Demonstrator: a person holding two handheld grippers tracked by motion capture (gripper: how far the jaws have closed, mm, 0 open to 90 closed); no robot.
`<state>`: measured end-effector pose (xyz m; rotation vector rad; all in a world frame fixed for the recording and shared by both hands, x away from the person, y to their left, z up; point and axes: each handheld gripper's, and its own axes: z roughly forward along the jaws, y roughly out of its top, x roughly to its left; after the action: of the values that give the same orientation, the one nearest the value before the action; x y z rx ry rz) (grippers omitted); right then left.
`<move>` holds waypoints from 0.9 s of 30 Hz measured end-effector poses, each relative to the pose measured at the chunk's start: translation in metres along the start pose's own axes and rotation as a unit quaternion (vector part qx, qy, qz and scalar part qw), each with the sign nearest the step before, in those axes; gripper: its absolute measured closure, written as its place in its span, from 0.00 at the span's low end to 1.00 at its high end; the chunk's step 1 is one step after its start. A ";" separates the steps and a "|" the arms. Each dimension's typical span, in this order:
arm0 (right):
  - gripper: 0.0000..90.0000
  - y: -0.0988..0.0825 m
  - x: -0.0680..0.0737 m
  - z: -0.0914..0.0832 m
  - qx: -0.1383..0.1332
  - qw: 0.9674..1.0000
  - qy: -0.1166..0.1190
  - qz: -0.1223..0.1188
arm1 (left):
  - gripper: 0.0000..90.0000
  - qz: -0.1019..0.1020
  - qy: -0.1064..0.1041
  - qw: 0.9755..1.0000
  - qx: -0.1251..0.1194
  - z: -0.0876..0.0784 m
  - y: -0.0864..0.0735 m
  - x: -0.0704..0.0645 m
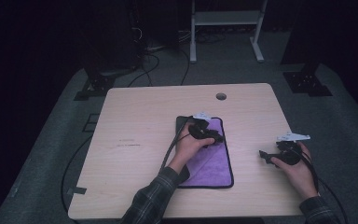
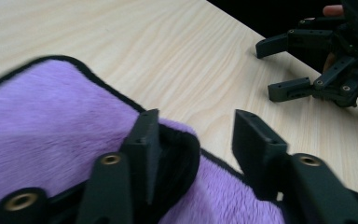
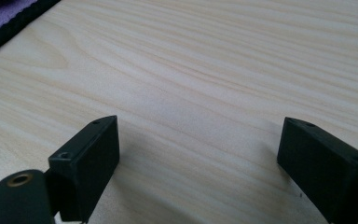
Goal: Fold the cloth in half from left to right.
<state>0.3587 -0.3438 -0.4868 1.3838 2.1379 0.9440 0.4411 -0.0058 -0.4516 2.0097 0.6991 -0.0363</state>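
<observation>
On the pale wooden worktop [image 1: 135, 121] a purple cloth [image 1: 214, 161] with a black hem lies a little right of centre, long side running away from the person, apparently folded over on itself. Judging by the tidy rectangle, the folding looks largely done; what seems left is letting go of the last corner and perhaps flattening it. The left hand-held gripper [image 1: 213, 135] sits over the cloth's far right part, and in the left gripper view its 2 jaws stand apart: the hemmed corner [image 2: 177, 154] curls up against the inner face of 1 jaw, while the other jaw is clear of it, so nothing is pinched. The right hand-held gripper [image 1: 266, 156] hovers over bare wood well to the right of the cloth, jaws spread wide with only wood grain between them. Room to move is generous: the worktop's left half is free, a small round hole [image 1: 221, 96] sits near the far edge, and the cloth's near hem stays well inside the front edge.
</observation>
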 end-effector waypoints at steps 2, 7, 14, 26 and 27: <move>0.13 0.000 0.000 0.000 0.000 1.000 0.000 0.000 | 0.49 0.008 0.015 1.000 -0.003 -0.017 -0.002 0.001; 0.14 0.000 0.000 0.000 0.000 1.000 -0.001 0.001 | 0.46 0.013 0.049 0.999 -0.003 -0.044 -0.011 0.005; 0.13 0.000 0.002 0.000 0.001 1.000 -0.005 0.006 | 0.48 0.023 0.088 0.996 -0.013 -0.095 -0.036 0.012; 0.23 0.002 0.001 0.001 -0.006 1.000 -0.009 0.009 | 0.41 0.029 0.145 0.989 -0.012 -0.155 -0.085 0.026; 0.23 0.002 0.001 0.001 -0.006 1.000 -0.009 0.009 | 0.41 0.026 0.147 0.989 -0.007 -0.159 -0.090 0.028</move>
<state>0.3604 -0.3424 -0.4861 1.4026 2.1073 0.9460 0.3799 0.1684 -0.4473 2.0389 0.8290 0.3005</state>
